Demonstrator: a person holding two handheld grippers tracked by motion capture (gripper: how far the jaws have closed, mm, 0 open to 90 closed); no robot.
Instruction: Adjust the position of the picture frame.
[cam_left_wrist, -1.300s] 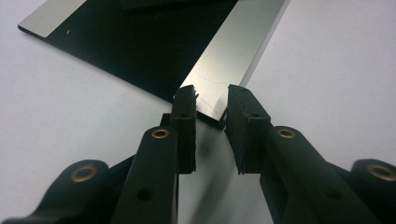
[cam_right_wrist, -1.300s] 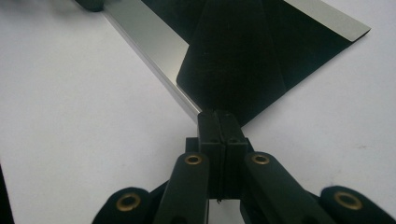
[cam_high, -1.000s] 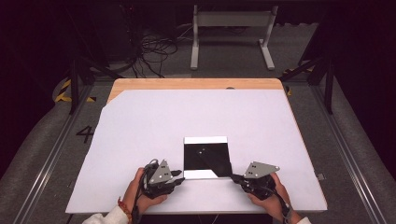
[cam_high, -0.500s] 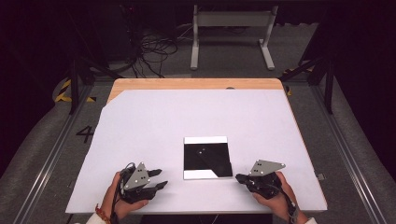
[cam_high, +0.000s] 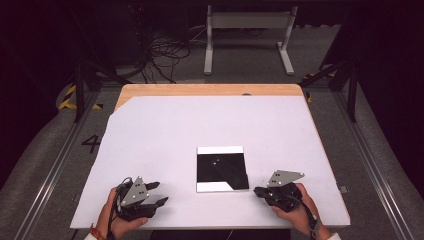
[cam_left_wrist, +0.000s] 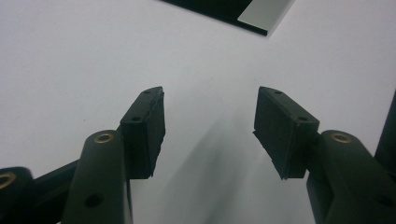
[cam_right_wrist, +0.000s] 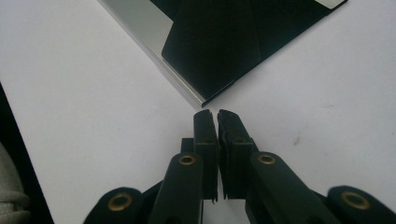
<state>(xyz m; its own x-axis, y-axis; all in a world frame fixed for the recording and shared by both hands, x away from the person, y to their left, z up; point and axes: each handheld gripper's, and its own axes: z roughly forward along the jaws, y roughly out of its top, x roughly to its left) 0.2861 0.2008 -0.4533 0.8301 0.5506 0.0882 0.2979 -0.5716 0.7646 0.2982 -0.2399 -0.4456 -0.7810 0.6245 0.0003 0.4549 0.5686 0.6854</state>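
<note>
Left gripper — jaws just opening, nothing between; right gripper pressed together beside the black square sheet's corner.

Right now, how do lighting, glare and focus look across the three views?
High view: white table evenly lit, surroundings dark, shiny black square panel reflecting dimly. Left gripper view: left tongs sharp, soft shadows on the table beneath them. Right gripper view: right tongs in focus, a bright reflective band along the panel's edge, no blown-out glare.
</note>
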